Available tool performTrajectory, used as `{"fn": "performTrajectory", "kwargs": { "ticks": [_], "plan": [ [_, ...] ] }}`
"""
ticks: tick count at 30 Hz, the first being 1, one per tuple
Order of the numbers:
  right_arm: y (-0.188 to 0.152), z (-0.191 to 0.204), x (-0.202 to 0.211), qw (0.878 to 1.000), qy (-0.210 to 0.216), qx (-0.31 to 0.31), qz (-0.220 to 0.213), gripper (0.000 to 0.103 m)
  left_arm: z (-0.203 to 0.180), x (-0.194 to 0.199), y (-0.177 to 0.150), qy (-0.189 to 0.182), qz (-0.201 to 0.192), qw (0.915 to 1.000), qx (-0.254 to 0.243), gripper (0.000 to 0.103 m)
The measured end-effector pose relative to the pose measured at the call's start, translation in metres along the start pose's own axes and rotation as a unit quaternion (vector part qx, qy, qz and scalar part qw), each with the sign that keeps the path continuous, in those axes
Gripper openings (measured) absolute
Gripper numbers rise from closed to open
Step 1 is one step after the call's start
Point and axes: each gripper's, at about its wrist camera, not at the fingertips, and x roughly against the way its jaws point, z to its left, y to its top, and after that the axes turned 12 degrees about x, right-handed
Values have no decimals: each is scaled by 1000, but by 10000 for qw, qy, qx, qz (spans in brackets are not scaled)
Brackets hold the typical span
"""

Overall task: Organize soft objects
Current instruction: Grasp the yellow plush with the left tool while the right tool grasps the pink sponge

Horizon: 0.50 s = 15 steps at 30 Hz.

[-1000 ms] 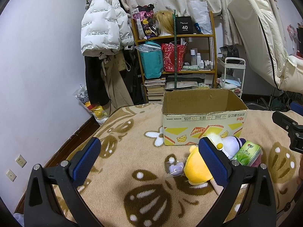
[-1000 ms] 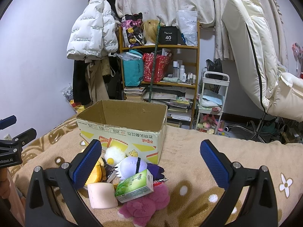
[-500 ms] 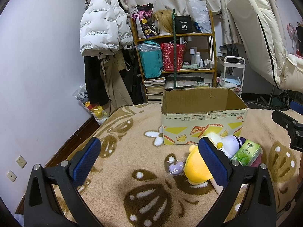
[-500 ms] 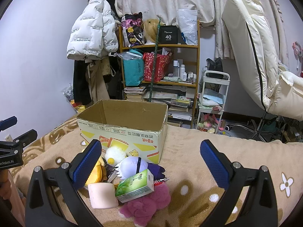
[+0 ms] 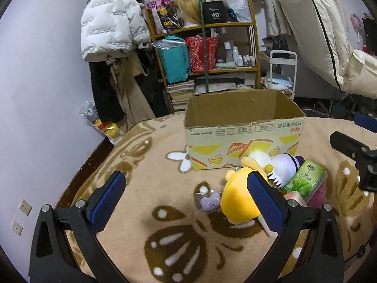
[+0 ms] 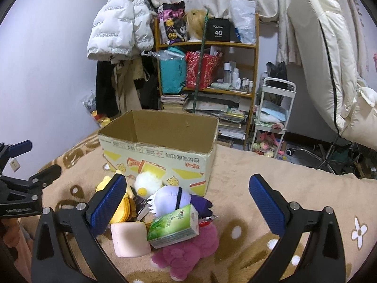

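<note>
Cardboard, printed with yellow and orange cheese pictures, makes up the open-topped box (image 5: 245,127) standing on your tan plush blanket with brown butterfly shapes (image 5: 150,188); its inside looks bare as far as either camera sees.

Your right wrist view shows the pile best: a pale pink soft block (image 6: 129,239) and a magenta fuzzy plush toy (image 6: 188,252) lie nearest you, with a green tissue pack (image 6: 174,226) resting on top of the magenta one. In the left wrist view the pink block is nearly hidden and the magenta toy is only a sliver behind the tissue pack (image 5: 305,180). That view, though, gives you a small lilac plush charm (image 5: 209,201) lying just left of the round yellow plush toy (image 5: 238,198), which the right camera does not show.

Your left gripper (image 5: 186,200) is spread wide and holds nothing; the yellow toy sits partly behind its right finger and the charm lies between the fingers, farther ahead. Your right gripper (image 6: 186,200) is likewise spread wide and empty, with the pile ahead of it towards its left finger, and the yellow toy (image 6: 122,202) peeks out behind that finger.

The white and purple plush figure with a black strap (image 6: 174,199) leans against the tissue pack, and a white fluffy ball toy with a yellow beak (image 6: 148,184) touches the box front.
</note>
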Motion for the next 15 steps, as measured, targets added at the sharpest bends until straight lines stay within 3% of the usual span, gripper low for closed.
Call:
{"fn": "performTrajectory", "kwargs": {
  "ticks": [7,15],
  "plan": [
    [2,13,-4,9990,309,262,200,103,-4,-16,1,-372,403,9984,143,102],
    [-2,18,-17,9913,1066,109,758,103,-9,-36,-1,-808,913,9923,228,102]
  ]
}}
